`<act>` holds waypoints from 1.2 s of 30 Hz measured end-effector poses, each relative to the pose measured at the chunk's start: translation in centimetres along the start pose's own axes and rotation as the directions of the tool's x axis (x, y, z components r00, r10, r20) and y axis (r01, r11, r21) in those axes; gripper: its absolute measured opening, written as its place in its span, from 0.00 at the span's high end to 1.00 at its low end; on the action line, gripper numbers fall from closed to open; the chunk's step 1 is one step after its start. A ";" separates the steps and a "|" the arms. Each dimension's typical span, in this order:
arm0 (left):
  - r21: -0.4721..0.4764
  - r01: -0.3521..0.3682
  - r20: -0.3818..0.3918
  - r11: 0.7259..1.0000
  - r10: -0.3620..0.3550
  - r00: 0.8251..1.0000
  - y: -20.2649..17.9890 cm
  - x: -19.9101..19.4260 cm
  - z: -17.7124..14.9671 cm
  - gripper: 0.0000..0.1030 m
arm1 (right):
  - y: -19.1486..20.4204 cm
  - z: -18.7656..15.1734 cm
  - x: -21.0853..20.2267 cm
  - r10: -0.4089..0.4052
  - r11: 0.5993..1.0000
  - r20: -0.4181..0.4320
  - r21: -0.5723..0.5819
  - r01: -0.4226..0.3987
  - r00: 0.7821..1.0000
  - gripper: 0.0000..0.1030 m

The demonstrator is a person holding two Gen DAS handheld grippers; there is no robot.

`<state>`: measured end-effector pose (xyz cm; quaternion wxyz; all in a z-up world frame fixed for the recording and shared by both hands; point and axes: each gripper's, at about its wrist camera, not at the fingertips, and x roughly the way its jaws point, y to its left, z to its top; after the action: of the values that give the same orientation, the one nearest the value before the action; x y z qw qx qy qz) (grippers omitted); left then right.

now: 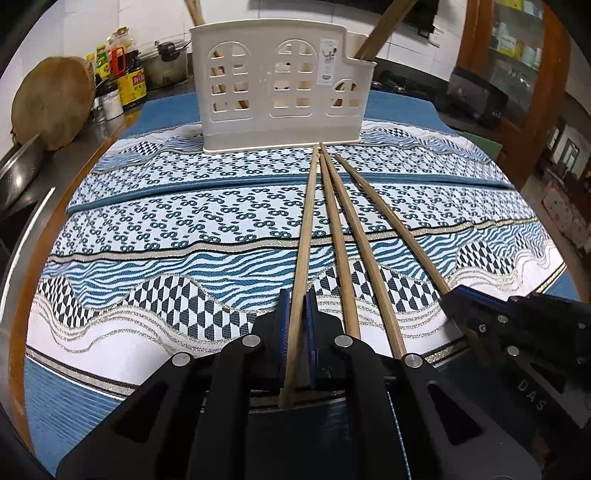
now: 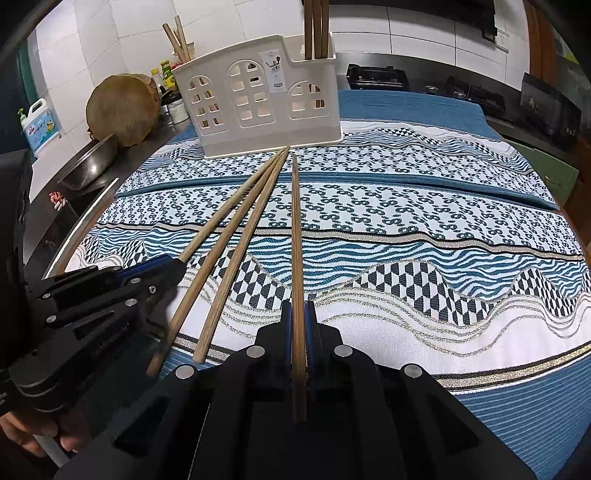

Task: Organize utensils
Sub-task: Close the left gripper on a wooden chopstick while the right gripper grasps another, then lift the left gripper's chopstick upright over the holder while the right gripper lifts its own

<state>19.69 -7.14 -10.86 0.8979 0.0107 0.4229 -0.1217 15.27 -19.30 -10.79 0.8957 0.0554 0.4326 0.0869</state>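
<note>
Several wooden chopsticks lie fanned on the patterned blue cloth, tips toward a cream utensil holder [image 1: 277, 88] that also shows in the right wrist view [image 2: 258, 96]. My left gripper [image 1: 297, 295] is shut on the leftmost chopstick [image 1: 306, 229]; it also shows in the right wrist view [image 2: 177, 264]. My right gripper [image 2: 298, 306] is shut on the rightmost chopstick [image 2: 296, 229]; it also shows in the left wrist view [image 1: 448, 299]. Two loose chopsticks [image 1: 343, 236] lie between them. More chopsticks [image 2: 316, 29] stand in the holder's right compartment.
A round wooden chopping block [image 2: 122, 107] leans against the wall at the left, with sauce bottles [image 1: 122, 70] and a steel basin [image 2: 88, 162] beside it. A gas stove [image 2: 376, 75] sits behind the cloth. A detergent bottle [image 2: 38, 125] stands far left.
</note>
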 end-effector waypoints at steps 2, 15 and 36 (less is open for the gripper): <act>-0.011 0.008 0.001 1.000 -0.008 1.000 0.2 -0.1 0.0 0.94 | 0.0 0.1 -0.1 0.000 1.000 -0.002 -0.002 0.000 1.000 0.93; -0.036 0.055 0.110 0.998 -0.051 0.993 2.9 -5.1 1.3 0.94 | 0.0 2.4 -5.5 -0.015 0.999 0.106 -0.044 0.020 0.994 0.94; 0.023 0.103 -0.011 0.994 -0.103 0.995 1.9 -1.4 -1.1 0.84 | 0.6 3.8 -7.9 0.009 0.997 0.162 -0.073 0.002 0.987 0.94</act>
<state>18.43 -4.87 -10.71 0.8881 0.0003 0.4258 -0.1729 13.40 -20.41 -2.29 0.9292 0.0305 0.3546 0.0994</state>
